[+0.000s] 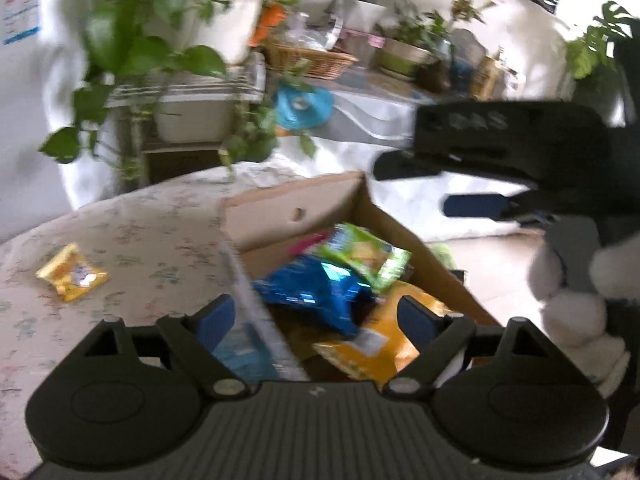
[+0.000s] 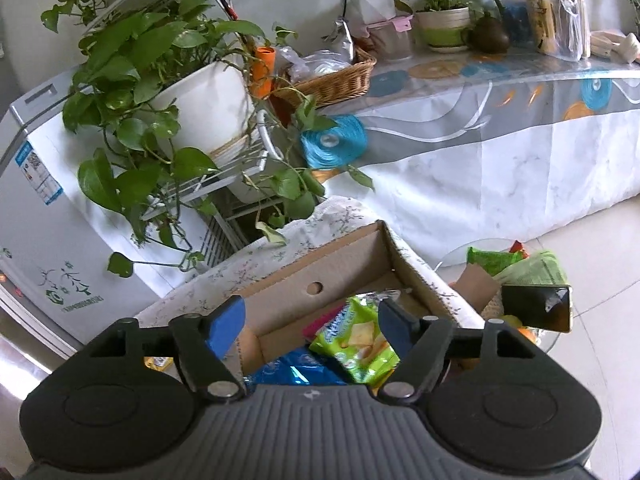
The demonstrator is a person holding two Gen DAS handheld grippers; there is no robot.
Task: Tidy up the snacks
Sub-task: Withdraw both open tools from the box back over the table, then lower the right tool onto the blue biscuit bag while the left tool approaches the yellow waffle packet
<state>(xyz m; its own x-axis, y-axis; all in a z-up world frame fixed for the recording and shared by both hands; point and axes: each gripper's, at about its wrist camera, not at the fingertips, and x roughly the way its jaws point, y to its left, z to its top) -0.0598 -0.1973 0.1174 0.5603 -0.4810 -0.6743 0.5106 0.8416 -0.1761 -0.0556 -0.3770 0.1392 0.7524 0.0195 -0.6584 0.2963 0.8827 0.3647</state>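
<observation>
On the floral-clothed worktop [image 1: 132,236], an open brown cardboard box [image 1: 280,208] holds a green cracker packet [image 2: 360,340], a shiny blue foil packet [image 1: 316,292] and an orange packet [image 1: 380,340]. Both tools hover over it, jaws apart and empty: left tool [image 1: 316,320], right tool [image 2: 312,320]. One small yellow snack packet [image 1: 72,272] lies outside, well left of the box, nearer the left tool.
</observation>
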